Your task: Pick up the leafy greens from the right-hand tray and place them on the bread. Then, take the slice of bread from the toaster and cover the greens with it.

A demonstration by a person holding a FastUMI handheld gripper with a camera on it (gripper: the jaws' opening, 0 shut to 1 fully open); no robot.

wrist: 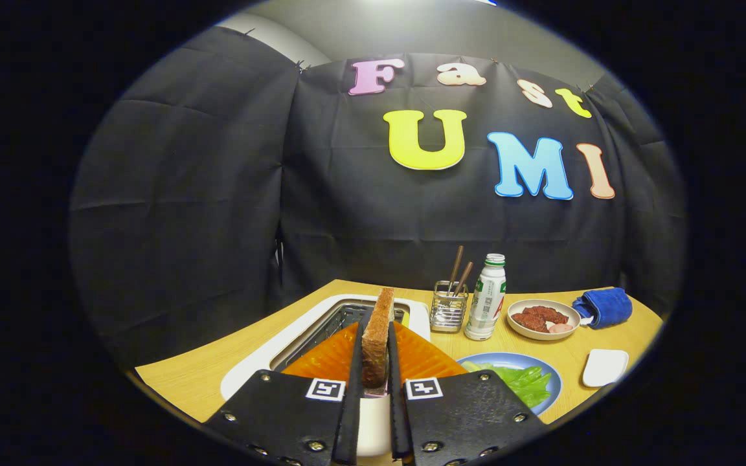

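Above the white toaster [321, 323] on the tabletop [217, 369], the tool [374, 362] pinches an upright slice of bread [376, 336] edge-on, leafy greens [525, 382] on a blue plate [551, 369] nearby.

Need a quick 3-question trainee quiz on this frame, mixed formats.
1. True or false: the fingers are shut on the bread slice.
2. What lies on the blue plate? A. red meat B. leafy greens C. chopsticks
3. Fill in: the bottle stands between the wire holder and the ____.

Key: 1 true. 2 B. 3 bowl, holding red meat.
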